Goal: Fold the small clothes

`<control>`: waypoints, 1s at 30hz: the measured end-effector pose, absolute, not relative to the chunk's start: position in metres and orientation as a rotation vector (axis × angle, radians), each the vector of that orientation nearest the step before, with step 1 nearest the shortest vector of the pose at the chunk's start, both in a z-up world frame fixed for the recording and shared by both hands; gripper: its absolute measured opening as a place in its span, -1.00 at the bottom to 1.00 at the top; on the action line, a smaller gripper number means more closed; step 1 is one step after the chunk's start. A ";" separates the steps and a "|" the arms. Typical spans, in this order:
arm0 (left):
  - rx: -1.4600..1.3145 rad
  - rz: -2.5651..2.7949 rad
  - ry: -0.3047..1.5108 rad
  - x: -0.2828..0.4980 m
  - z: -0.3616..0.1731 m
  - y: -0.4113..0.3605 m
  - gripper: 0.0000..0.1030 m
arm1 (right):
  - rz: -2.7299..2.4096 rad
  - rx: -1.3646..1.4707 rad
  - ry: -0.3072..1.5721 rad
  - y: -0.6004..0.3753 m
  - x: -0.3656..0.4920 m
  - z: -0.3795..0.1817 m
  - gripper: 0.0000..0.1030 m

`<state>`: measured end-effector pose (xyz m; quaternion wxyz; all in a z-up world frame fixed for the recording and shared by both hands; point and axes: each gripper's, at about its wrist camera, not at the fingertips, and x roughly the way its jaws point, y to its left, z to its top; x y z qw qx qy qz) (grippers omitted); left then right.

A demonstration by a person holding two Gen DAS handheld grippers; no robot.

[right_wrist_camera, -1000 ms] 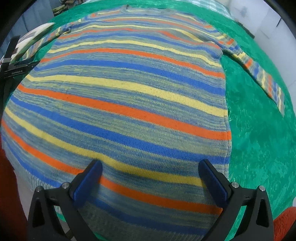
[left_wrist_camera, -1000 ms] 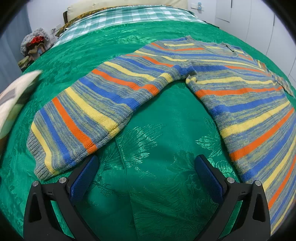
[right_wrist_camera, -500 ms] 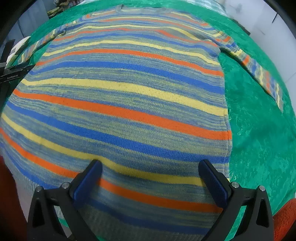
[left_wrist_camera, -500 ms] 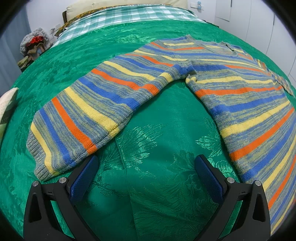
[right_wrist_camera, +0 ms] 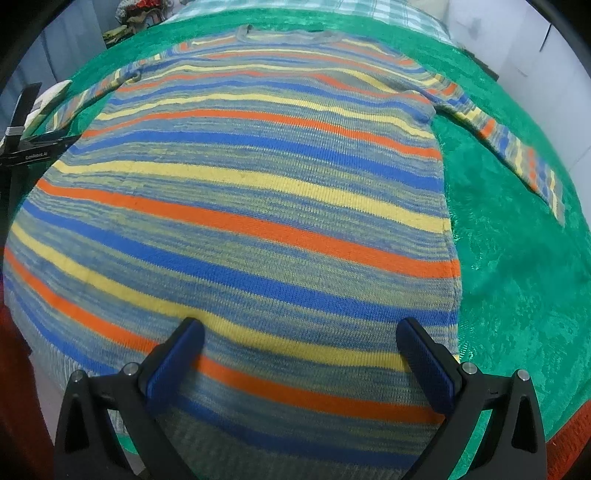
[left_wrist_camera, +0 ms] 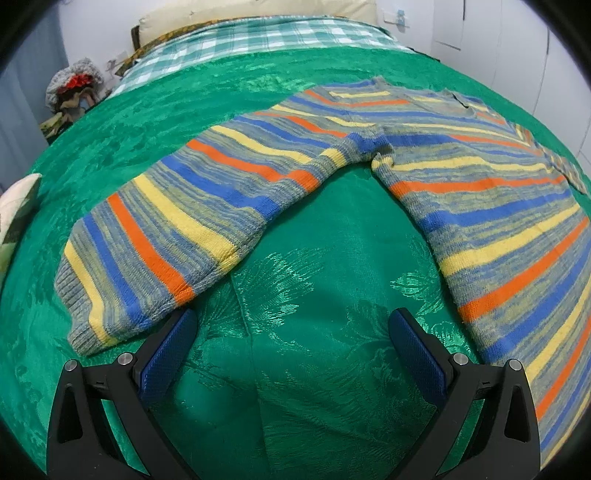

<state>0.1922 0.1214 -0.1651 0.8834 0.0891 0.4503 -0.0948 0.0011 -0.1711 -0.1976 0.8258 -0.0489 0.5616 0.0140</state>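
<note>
Left sleeve: in the left wrist view we see the sleeve [left_wrist_camera: 177,236] of the striped sweater [left_wrist_camera: 461,177] stretched flat and angled outward, its ribbed cuff [left_wrist_camera: 74,295] nearest the camera; no fold has been made in it.
Left gripper: our left gripper [left_wrist_camera: 291,332] hangs over bare cloth between the sleeve and the sweater's body, its blue pads spread wide and holding nothing; the left pad [left_wrist_camera: 166,347] sits just beside the sleeve's lower edge, and we cannot tell whether it touches.
Bed cover: the green patterned bedspread [left_wrist_camera: 306,295] carries the whole garment, which lies spread out across the middle of it.
Sweater body: in the right wrist view we see the torso lying flat and open, collar [right_wrist_camera: 284,35] at the far end, hem nearest us and seeming to reach the bed's edge.
Right gripper: our right gripper [right_wrist_camera: 299,354] is poised over the hem end, fingers wide apart, nothing pinched between them.
Right sleeve: the other sleeve [right_wrist_camera: 509,147] also lies straight out to the side, unfolded.
Progress: we judge the sweater laid out and smoothed, with every fold left to do: both sleeves in, then the body doubled.
Writing: the only lettering we find is small white print on the black tool [right_wrist_camera: 33,153] at the left edge of the right wrist view; it is too small to read with confidence.
</note>
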 end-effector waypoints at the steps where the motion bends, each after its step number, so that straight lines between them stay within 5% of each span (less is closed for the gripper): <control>1: 0.178 -0.193 0.937 0.192 -0.165 0.122 0.99 | 0.030 -0.101 1.184 -0.171 -0.001 -0.198 1.00; 12: -0.004 -0.091 1.132 0.189 -0.139 0.144 0.97 | 0.067 -0.087 1.136 -0.175 -0.011 -0.195 1.00; 16: -0.273 -0.061 0.971 0.179 -0.082 0.235 0.98 | 0.078 -0.087 1.131 -0.177 -0.009 -0.195 1.00; 20: -0.660 -0.012 0.996 0.208 -0.095 0.331 0.91 | 0.076 -0.089 1.131 -0.177 -0.009 -0.195 1.00; 22: -0.811 -0.043 1.049 0.224 -0.120 0.353 0.57 | 0.075 -0.094 1.131 -0.176 -0.009 -0.195 1.00; 24: -0.892 -0.129 1.061 0.237 -0.136 0.353 -0.11 | 0.073 -0.096 1.129 -0.177 -0.009 -0.196 1.00; 26: -0.880 -0.175 1.053 0.250 -0.140 0.340 -0.51 | 0.072 -0.098 1.127 -0.177 -0.010 -0.196 1.00; 27: -0.849 -0.165 1.049 0.254 -0.139 0.336 -0.91 | 0.072 -0.098 1.128 -0.177 -0.010 -0.196 1.00; 30: -0.747 -0.064 0.993 0.261 -0.125 0.332 -0.96 | 0.069 -0.099 1.131 -0.176 -0.009 -0.195 1.00</control>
